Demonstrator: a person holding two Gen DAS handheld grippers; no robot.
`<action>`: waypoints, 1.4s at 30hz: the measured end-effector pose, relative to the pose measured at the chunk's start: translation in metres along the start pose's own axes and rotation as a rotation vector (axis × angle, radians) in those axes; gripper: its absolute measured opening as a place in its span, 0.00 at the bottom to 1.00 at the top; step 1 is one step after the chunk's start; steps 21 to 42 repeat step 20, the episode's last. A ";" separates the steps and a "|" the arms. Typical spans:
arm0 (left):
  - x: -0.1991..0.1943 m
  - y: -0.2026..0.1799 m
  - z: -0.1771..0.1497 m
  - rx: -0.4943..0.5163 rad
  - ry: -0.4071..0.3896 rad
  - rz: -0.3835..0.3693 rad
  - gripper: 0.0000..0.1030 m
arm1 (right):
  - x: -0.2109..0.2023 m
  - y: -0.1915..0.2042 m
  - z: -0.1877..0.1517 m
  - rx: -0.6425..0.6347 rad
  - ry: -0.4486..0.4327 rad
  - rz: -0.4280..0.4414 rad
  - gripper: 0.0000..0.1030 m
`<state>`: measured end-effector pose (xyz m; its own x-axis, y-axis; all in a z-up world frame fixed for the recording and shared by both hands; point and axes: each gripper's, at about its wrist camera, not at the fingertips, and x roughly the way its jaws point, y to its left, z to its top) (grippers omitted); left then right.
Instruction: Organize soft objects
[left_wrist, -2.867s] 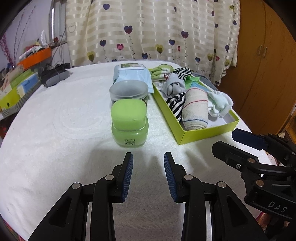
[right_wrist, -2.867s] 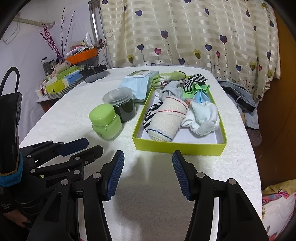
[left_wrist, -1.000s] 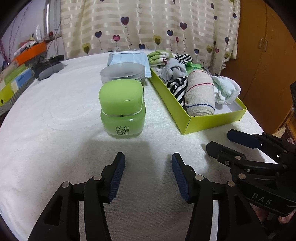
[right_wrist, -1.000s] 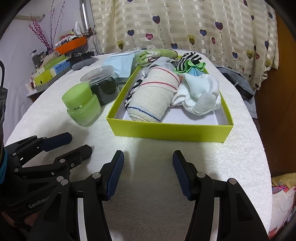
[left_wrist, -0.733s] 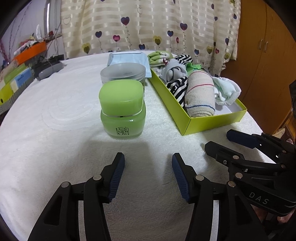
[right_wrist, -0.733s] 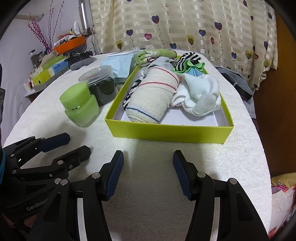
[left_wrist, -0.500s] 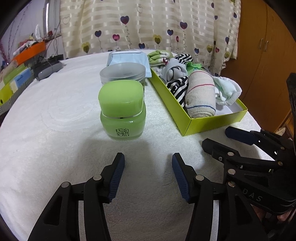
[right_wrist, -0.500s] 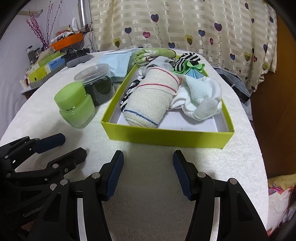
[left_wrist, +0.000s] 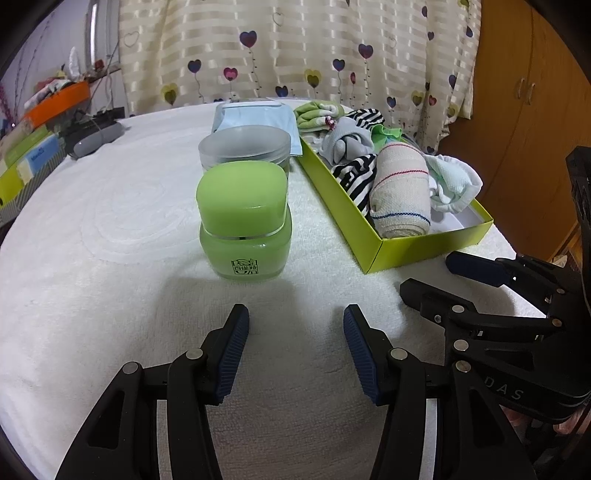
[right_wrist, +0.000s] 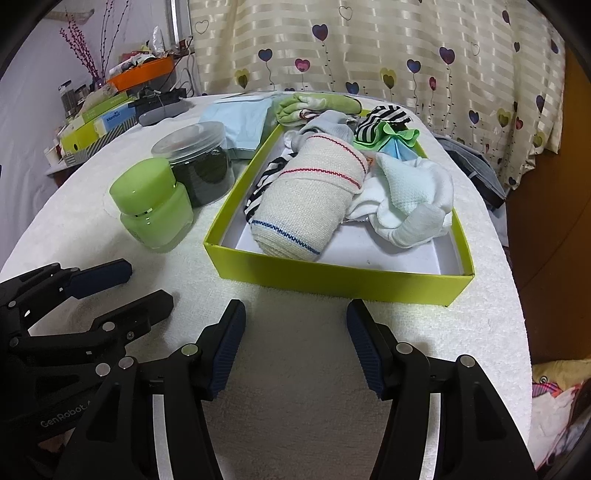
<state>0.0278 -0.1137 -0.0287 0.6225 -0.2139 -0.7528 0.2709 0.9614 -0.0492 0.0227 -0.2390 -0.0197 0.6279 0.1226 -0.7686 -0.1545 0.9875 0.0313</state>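
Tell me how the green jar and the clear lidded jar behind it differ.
The green jar is opaque, glossy light green with a rounded square cap; the clear jar has see-through walls with dark contents showing and a flat round lid. The green jar stands nearer the cameras, the clear jar just behind it, closer to the blue packet. Both stand upright on the white cloth beside the yellow-green box.

A lived-in home room: heart-print curtain (right_wrist: 369, 55), wooden wardrobe (left_wrist: 524, 110), towel-covered table (left_wrist: 110, 221), cluttered side shelf (right_wrist: 110, 96)
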 end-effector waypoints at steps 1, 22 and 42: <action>0.000 0.000 0.000 0.004 0.000 0.001 0.51 | 0.000 0.000 0.000 0.002 -0.001 0.001 0.57; 0.003 -0.008 0.000 0.029 0.007 0.012 0.54 | -0.001 0.000 -0.001 0.011 -0.005 0.003 0.57; 0.003 -0.008 0.000 0.029 0.007 0.012 0.54 | -0.001 0.000 -0.001 0.011 -0.005 0.003 0.57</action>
